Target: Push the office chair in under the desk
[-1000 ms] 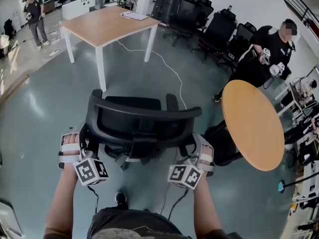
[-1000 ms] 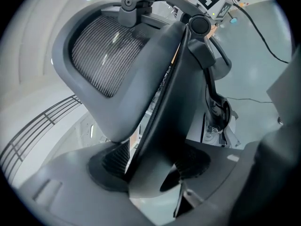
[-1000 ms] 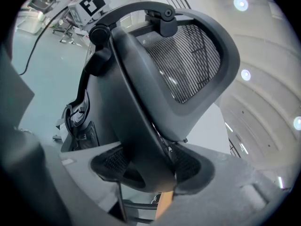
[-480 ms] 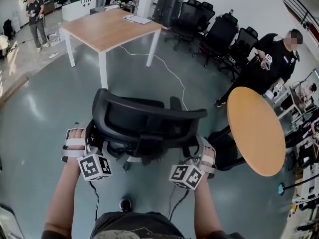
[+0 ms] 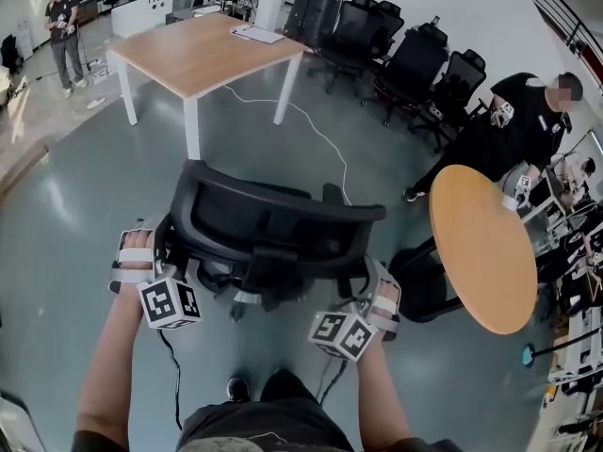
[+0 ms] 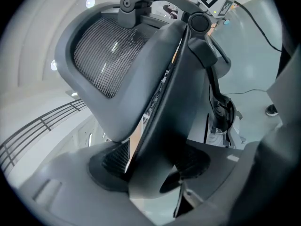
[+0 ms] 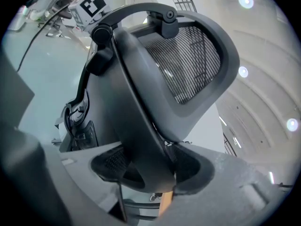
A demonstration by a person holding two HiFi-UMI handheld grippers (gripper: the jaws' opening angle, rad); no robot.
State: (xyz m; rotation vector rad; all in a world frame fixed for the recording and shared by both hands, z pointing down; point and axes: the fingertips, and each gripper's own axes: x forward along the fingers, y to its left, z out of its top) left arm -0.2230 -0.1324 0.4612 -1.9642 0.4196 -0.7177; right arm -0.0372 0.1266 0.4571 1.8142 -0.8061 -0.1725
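Your left claw (image 5: 177,257) clamps the chair (image 5: 273,219) back's left edge, your right claw (image 5: 366,285) its right edge; the chair stands on the floor (image 5: 85,186), well short of the tabletop (image 5: 203,50) ahead.

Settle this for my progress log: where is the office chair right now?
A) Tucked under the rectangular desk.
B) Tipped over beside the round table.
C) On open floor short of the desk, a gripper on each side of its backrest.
C: the office chair stands upright on the floor, short of the desk, with the left gripper and right gripper each clamped on one side of it.
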